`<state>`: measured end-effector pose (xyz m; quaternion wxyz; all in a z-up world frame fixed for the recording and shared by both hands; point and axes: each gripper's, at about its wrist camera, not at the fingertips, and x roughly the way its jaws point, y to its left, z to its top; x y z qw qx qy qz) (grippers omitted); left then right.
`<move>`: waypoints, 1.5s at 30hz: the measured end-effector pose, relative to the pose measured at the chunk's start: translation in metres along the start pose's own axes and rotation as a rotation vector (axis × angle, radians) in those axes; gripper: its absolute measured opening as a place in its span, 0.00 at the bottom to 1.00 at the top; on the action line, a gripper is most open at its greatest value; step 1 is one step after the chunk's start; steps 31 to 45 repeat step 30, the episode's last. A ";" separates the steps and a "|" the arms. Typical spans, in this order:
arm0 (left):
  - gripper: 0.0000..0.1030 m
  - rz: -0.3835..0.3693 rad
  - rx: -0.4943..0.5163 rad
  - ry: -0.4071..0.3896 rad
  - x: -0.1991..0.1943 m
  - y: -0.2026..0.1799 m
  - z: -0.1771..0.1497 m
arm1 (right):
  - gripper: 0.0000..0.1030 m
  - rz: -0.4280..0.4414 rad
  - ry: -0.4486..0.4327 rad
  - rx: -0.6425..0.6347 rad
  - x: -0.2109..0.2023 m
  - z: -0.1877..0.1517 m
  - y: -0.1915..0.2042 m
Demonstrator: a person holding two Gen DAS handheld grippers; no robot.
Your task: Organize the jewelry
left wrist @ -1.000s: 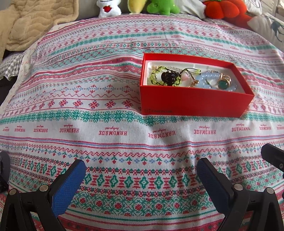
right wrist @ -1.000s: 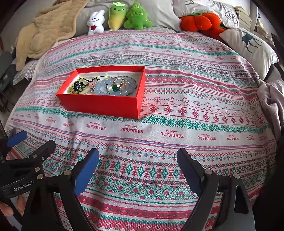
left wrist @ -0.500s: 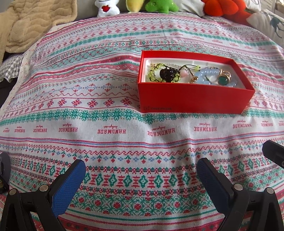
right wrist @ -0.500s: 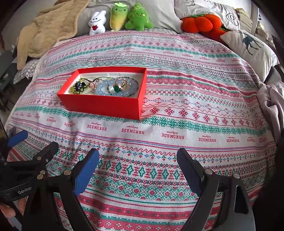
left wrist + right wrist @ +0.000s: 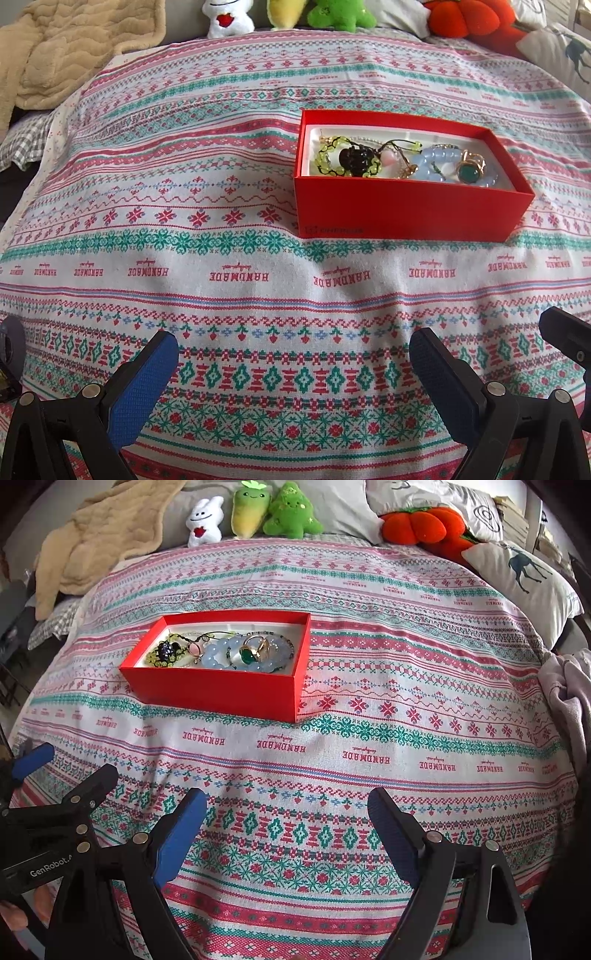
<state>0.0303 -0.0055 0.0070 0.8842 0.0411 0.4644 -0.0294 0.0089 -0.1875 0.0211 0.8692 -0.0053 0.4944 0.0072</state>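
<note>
Jewelry (image 5: pixel 406 162) heaped in red box (image 5: pixel 221 694), well beyond both gaping, empty tongs, left (image 5: pixel 293 365), right (image 5: pixel 288 819)

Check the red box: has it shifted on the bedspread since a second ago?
No. The red box sits at the same spot on the bedspread, its front edge just behind the teal snowflake band, as before.

A home bedroom: patterned bedspread (image 5: pixel 369 686), pillows (image 5: pixel 524 579), plush toys (image 5: pixel 291 517)

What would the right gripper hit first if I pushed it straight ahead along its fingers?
Likely the patterned bedspread, bare ahead of the open right gripper. The red box sits farther off, left of its line.
</note>
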 end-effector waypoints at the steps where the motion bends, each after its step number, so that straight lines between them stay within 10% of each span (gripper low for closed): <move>1: 0.99 0.001 0.001 0.001 0.000 0.000 0.000 | 0.88 0.000 0.001 -0.001 0.000 0.000 0.000; 45: 0.99 0.014 -0.010 -0.010 0.007 0.002 -0.009 | 0.88 -0.007 -0.006 0.004 0.003 -0.003 0.002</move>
